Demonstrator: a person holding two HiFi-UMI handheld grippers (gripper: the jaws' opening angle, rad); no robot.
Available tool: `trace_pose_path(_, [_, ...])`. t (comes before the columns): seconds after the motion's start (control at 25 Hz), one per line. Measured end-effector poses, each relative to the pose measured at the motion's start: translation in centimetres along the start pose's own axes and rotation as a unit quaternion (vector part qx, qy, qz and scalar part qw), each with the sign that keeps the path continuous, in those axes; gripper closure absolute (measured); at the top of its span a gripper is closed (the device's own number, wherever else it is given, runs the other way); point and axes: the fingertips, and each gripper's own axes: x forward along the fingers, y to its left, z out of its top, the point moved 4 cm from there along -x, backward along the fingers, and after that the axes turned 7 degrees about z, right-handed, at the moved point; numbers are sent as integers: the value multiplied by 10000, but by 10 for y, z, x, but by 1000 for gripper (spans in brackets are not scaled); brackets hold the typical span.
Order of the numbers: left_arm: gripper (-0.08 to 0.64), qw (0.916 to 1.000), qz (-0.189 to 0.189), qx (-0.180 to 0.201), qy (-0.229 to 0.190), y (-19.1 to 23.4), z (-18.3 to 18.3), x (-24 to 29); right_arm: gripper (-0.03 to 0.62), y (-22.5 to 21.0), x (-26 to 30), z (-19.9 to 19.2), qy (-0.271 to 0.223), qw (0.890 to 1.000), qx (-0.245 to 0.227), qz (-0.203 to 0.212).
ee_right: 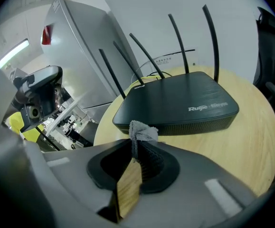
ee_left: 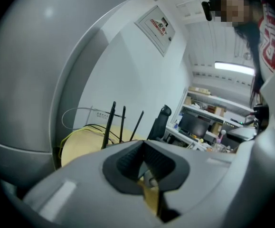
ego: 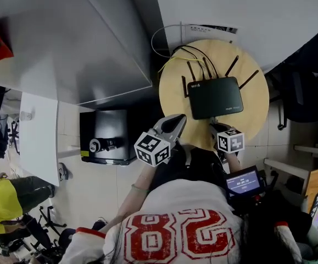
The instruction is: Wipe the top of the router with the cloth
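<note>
- On the round wooden table point(ego: 171, 95), about its middle: the black router point(ego: 215, 97), lying flat, top bare, white logo toward its near right corner
- Rising from the router's far edge: thin black antennas point(ee_right: 176, 38), splayed left and right
- Behind the antennas: black cables point(ego: 198, 53), plus a yellow cable point(ego: 167, 65) running off the table's far left rim and a white cable point(ego: 157, 37) looped against the wall
- Pinched in the right gripper point(ee_right: 134, 148): a small grey cloth point(ee_right: 142, 131), jaws drawn narrow on it, a crumpled tuft sticking out past the tips
- Held low over bare wood just near of the router's near edge, cloth not on the router's top; touching the front edge or not, cannot tell
- Left gripper point(ee_left: 144, 164): jaws drawn almost together, nothing between them, only a sliver of table seen through the gap
- Raised at the table's near left rim, beside the router's near left corner, aimed at the antennas
- On the floor left of the table: a black box point(ego: 108, 142)
- Right of the table: a dark chair point(ego: 301, 89)
- Near of the right gripper: a small lit screen point(ego: 243, 181)
</note>
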Motion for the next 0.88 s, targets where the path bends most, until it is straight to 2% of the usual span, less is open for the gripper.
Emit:
trace_pose_path(0.28, [557,9999,-100,31,75,24,4,-13,554,38,28,-2,49,9999,-56,139])
trace_pose_path(0.6, [557,9998,-150,-3,93,48,6,-29,554,63,43,-2,-57,9998,107,159])
trace_pose_path(0.88, [557,9997,-226,-106,59,60,8,-32,554,85,52,15,-152,9995,-157,243])
